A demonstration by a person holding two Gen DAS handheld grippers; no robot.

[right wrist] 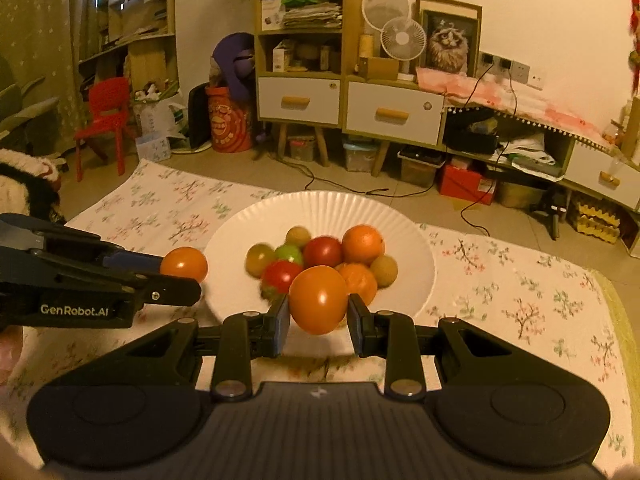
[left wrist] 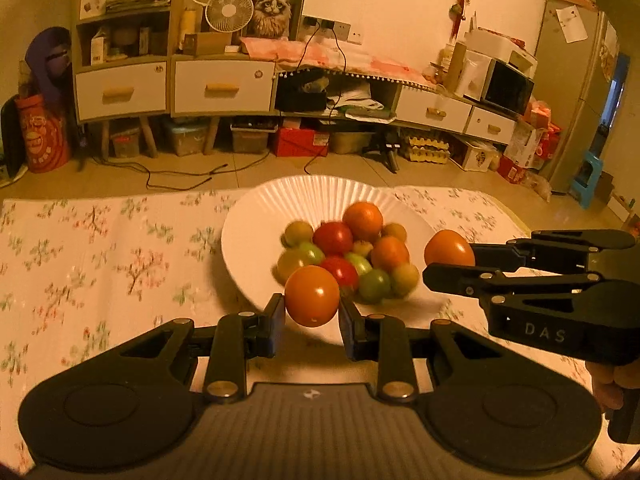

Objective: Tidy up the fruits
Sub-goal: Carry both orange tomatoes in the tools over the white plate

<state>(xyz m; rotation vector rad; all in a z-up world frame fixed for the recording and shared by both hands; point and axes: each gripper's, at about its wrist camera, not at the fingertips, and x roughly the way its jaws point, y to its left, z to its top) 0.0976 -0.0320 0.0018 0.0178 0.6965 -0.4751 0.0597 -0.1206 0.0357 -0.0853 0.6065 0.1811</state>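
While each hand-held gripper (left wrist: 312, 312) clamps an orange fruit (left wrist: 312, 296), both raised before the plate (left wrist: 256, 216).

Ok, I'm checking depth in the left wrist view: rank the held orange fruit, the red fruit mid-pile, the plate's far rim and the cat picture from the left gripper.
1. Held orange fruit, in the left gripper.
2. Red fruit, mid-pile.
3. Plate's far rim, beyond.
4. Cat picture, back wall.

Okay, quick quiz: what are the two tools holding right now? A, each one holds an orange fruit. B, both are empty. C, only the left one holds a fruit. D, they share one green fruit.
A: the left tool is shut on one orange fruit, and the right tool on another orange fruit, both in front of the plate.
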